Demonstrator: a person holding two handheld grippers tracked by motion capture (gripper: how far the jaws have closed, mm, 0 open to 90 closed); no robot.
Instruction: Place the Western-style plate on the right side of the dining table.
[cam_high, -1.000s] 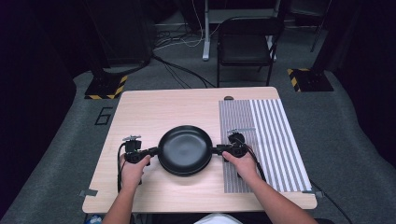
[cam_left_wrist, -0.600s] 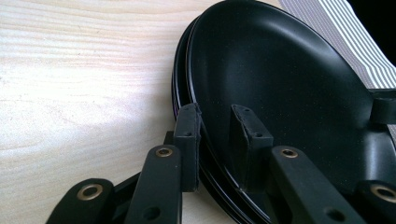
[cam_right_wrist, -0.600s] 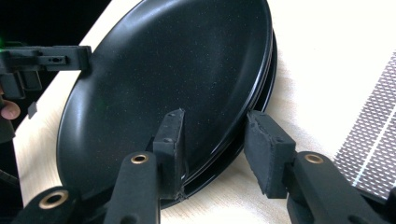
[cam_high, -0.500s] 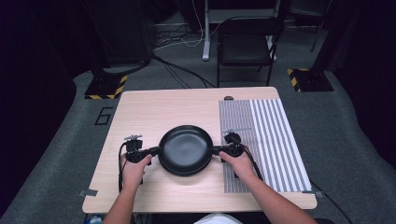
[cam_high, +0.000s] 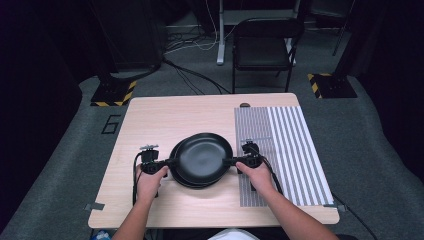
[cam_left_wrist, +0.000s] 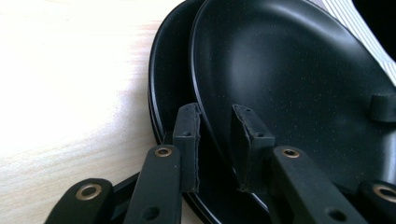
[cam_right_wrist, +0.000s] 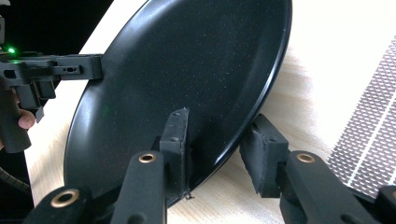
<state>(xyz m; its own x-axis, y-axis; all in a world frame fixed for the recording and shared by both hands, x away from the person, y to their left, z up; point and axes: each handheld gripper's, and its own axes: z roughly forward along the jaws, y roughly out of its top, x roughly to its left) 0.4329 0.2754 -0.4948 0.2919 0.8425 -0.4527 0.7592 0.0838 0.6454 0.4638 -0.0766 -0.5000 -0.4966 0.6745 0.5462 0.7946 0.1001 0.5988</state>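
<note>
2 black plates sit stacked at the table's near centre. Left gripper and right gripper each pinch the top plate rim at opposite edges, balancing it for a level lift.

- Upper black plate: raised off the lower black plate and shifted slightly up-table; earlier the pair read as one dark disc.
- Right gripper: jaws have just been closing, the upper plate's rim between them.
- Left gripper: clamped on the opposite rim, lifted a touch with the plate.
</note>
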